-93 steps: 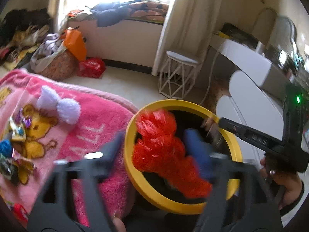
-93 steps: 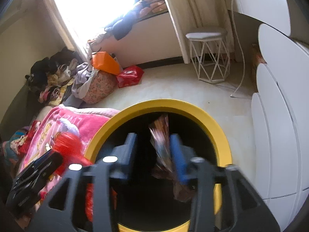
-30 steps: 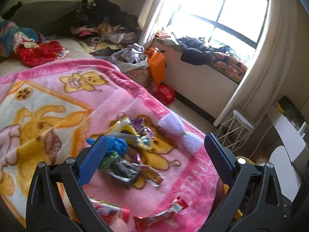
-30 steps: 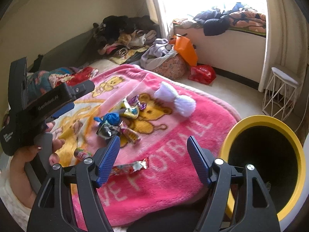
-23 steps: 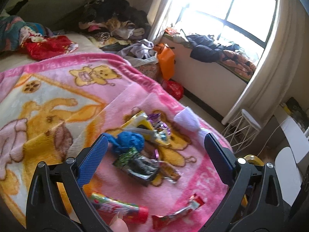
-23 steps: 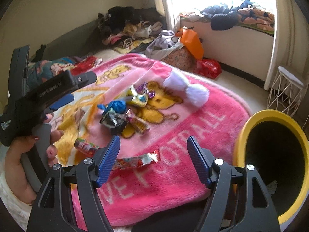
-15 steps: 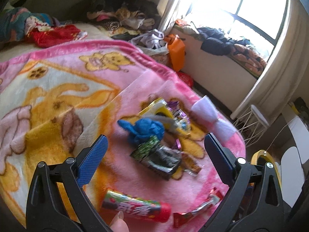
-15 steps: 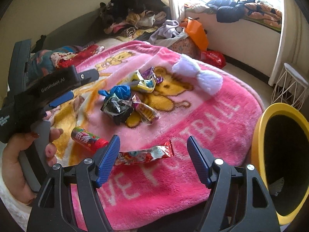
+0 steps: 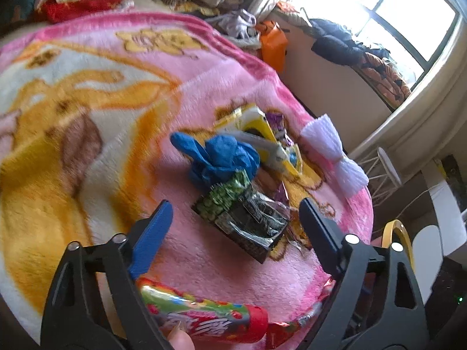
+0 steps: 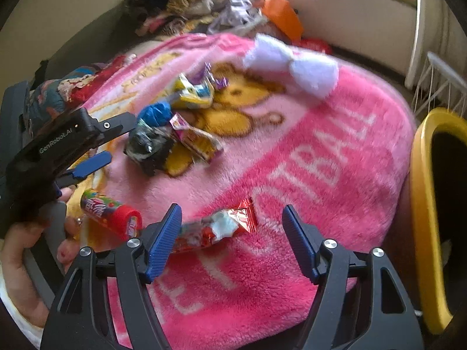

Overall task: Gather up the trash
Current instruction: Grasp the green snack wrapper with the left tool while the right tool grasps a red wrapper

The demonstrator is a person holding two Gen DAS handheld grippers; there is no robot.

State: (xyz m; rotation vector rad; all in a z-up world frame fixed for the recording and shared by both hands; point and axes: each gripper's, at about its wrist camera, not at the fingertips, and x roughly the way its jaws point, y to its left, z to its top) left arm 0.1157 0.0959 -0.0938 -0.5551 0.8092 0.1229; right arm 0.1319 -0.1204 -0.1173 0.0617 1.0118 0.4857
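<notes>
Trash lies on a pink blanket (image 9: pixel 87 93). My left gripper (image 9: pixel 233 230) is open, just above a dark green-black snack bag (image 9: pixel 242 218) and behind it a crumpled blue glove (image 9: pixel 224 154) and yellow wrappers (image 9: pixel 262 134). A red candy tube (image 9: pixel 204 320) lies below it. My right gripper (image 10: pixel 232 239) is open over a red foil wrapper (image 10: pixel 221 227); the candy tube (image 10: pixel 111 213), the snack bag (image 10: pixel 149 145) and the yellow-rimmed bin (image 10: pixel 423 204) at the right also show there.
A white foam bow (image 10: pixel 292 61) lies at the blanket's far side. Clothes piles (image 10: pixel 186 3), an orange bag (image 10: pixel 280 14) and a white wire stool (image 9: pixel 385 169) stand beyond the bed. The left hand and its gripper body (image 10: pixel 52 151) are at the left.
Both grippers left the bin and moved down toward the trash on the blanket. The left one came close over the snack bag, the right one over the red foil wrapper.
</notes>
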